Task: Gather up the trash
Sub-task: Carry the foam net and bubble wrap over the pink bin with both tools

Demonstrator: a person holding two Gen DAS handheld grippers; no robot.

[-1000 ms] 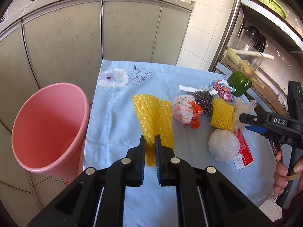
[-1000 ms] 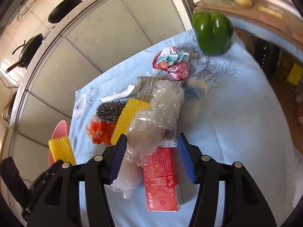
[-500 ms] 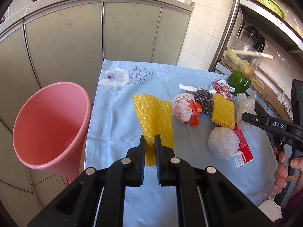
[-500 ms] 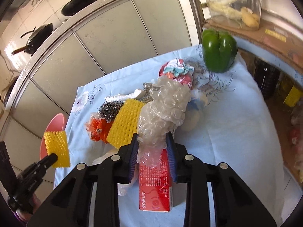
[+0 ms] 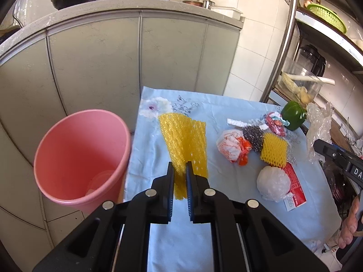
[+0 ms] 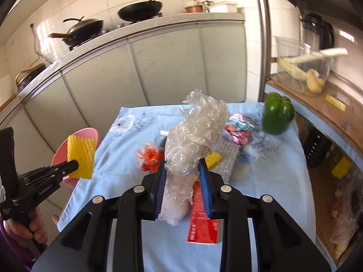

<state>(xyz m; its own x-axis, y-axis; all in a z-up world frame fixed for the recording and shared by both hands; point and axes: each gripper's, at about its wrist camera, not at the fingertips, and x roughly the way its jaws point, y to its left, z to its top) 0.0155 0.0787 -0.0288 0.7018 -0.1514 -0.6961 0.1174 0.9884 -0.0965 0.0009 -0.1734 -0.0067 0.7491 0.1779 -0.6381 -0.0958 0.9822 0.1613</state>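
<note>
Evidently each gripper pinches trash clear of the table for dropping: the left gripper [image 5: 180, 172] holds yellow foam netting [image 5: 183, 140] with the pink bin [image 5: 81, 158] probably just leftward, the right gripper [image 6: 182, 170] bubble wrap [image 6: 195, 133].

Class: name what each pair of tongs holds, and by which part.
Left tongs: yellow foam net, by its near end. Right tongs: bubble wrap, by its lower end.

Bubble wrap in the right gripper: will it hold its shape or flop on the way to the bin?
The bubble wrap stands up crumpled above the right gripper, so it probably stays bunched and sags only a little. It looks thin and air-filled, likely very light. The clear film may be slick, so it could slip from the pads.
</note>
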